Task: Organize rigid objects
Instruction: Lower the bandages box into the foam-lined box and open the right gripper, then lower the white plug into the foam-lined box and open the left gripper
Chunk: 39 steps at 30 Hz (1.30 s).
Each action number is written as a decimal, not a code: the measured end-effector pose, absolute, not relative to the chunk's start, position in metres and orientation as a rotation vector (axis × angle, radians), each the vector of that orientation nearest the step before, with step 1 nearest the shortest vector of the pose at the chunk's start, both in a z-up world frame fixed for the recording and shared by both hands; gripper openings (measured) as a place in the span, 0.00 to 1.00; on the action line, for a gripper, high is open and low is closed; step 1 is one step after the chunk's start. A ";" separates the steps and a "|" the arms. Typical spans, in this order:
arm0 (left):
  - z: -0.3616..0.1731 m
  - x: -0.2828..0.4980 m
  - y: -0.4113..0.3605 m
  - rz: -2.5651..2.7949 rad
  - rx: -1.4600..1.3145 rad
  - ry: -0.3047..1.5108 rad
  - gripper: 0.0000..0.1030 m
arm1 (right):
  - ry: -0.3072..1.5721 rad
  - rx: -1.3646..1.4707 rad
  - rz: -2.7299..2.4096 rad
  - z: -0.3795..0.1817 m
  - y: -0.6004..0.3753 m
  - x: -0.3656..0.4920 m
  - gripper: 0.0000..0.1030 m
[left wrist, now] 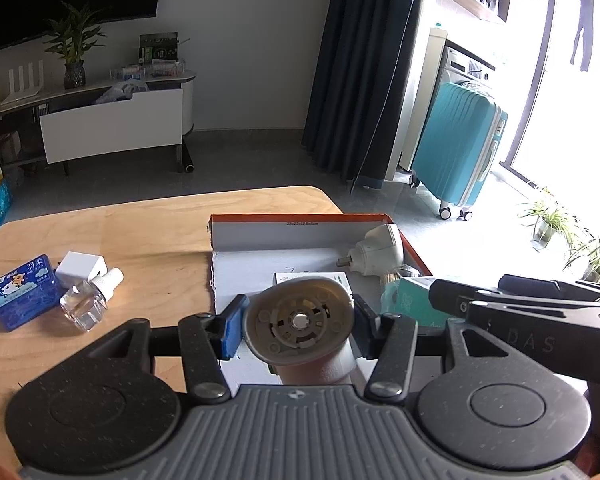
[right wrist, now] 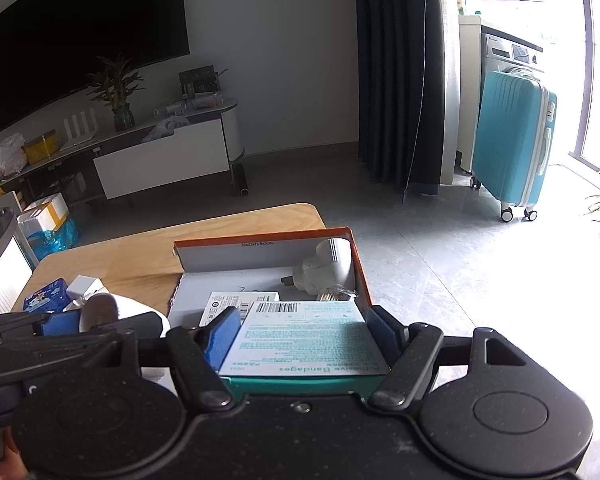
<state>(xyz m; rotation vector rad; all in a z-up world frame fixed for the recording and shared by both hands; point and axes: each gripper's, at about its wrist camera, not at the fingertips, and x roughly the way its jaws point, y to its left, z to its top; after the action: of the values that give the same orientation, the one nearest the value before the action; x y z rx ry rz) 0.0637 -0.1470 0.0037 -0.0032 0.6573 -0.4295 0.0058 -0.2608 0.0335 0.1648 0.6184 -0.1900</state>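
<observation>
My left gripper (left wrist: 298, 322) is shut on a beige plug-in device (left wrist: 300, 322) and holds it over the orange-rimmed cardboard box (left wrist: 300, 218). My right gripper (right wrist: 306, 334) is shut on a teal bandage box (right wrist: 304, 340) over the same orange-rimmed box (right wrist: 260, 236), to the right of the left gripper. Inside the box lie a white plug-in device (left wrist: 380, 250) and a white carton (right wrist: 224, 304). A blue tissue pack (left wrist: 24, 296), a white adapter (left wrist: 80, 268) and a clear liquid bottle (left wrist: 86, 304) sit on the wooden table (left wrist: 140, 236) at the left.
The table's far edge runs just behind the box. Beyond it are grey floor, a TV stand (left wrist: 112, 120), a dark curtain (left wrist: 364, 72) and a teal suitcase (left wrist: 460, 144). Potted plants (left wrist: 556, 216) stand by the window at the right.
</observation>
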 end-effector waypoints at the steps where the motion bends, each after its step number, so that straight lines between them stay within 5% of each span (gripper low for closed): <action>1: 0.003 0.065 -0.147 -0.430 -0.005 0.660 0.52 | 0.620 0.166 -0.190 0.033 -0.261 0.007 0.82; 34: -0.003 0.107 -0.185 -0.501 -0.041 0.706 0.52 | 0.548 0.219 -0.291 0.034 -0.296 0.019 0.84; 39: 0.001 0.111 -0.188 -0.563 -0.094 0.704 0.60 | 0.532 0.233 -0.308 0.038 -0.301 0.013 0.85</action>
<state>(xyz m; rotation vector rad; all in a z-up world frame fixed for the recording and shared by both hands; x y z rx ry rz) 0.1114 -0.1881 0.0007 -0.0936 0.7039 -0.5626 0.0132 -0.3008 0.0377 0.2328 0.5323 -0.3078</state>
